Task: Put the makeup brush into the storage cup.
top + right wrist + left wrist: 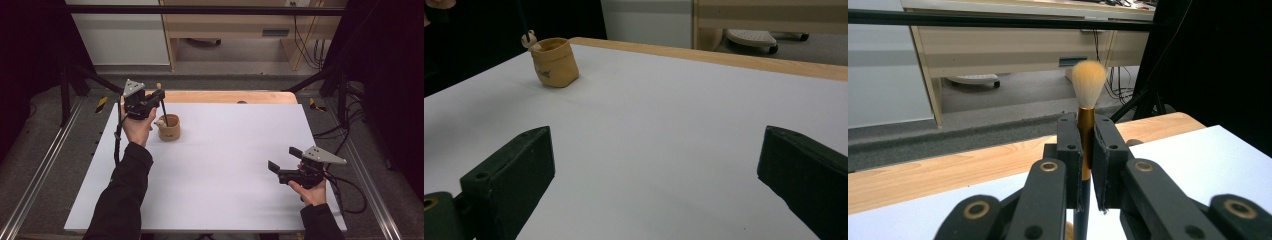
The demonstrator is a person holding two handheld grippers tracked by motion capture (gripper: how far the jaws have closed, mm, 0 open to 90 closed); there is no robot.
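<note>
Brush (1087, 107) and pot were the whole business at that moment. Toward the upper left of the high view, the left gripper (161, 96) had its jaws clamped on the brush's gold ferrule, bristles pointing up, dark handle running down toward the small tan pot (169, 127) standing on the white table (235, 165). In the right gripper view the handle's lower end sat at the pot's rim in the upper left corner, though from that distance I could not say whether it was inside or only touching the lip. The right gripper (281, 161) hung low at the lower right, jaws wide apart and empty, well away from the pot.

Trouble seemed likeliest from the handle catching the rim: a sideways push could tip the light pot over, since nothing steadied it.
</note>
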